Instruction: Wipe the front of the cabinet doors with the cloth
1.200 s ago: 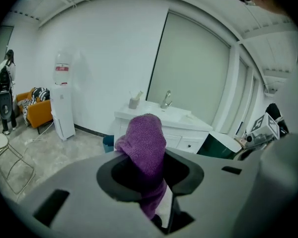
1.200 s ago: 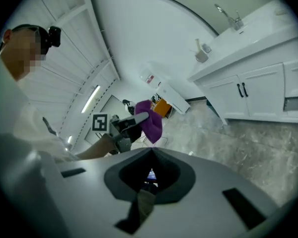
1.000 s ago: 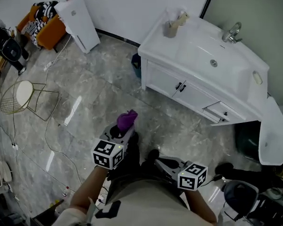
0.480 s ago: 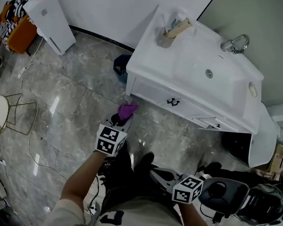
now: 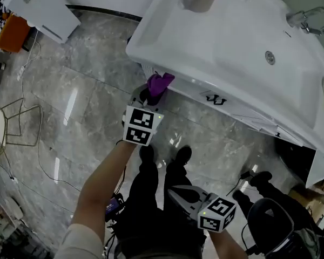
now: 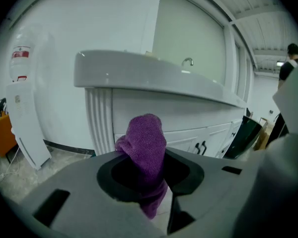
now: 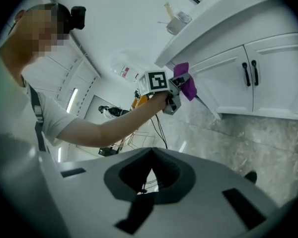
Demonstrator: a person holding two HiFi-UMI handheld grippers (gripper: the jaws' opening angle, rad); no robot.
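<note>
The left tool (image 5: pixel 147 96) grips a crumpled purple cloth (image 5: pixel 160 83) tightly and holds it close to the fluted corner beside the white cabinet doors (image 6: pixel 186 135), under the rim of the white basin (image 5: pixel 221 42). The right tool (image 7: pixel 150 157) hangs low, its jaws closed together with nothing between them.

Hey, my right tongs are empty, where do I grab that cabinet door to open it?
Take the black handle around its middle, coming straight from the front, right tongs opened and turned to close across it sideways. It's a slim upright bar beside the seam between the doors.
</note>
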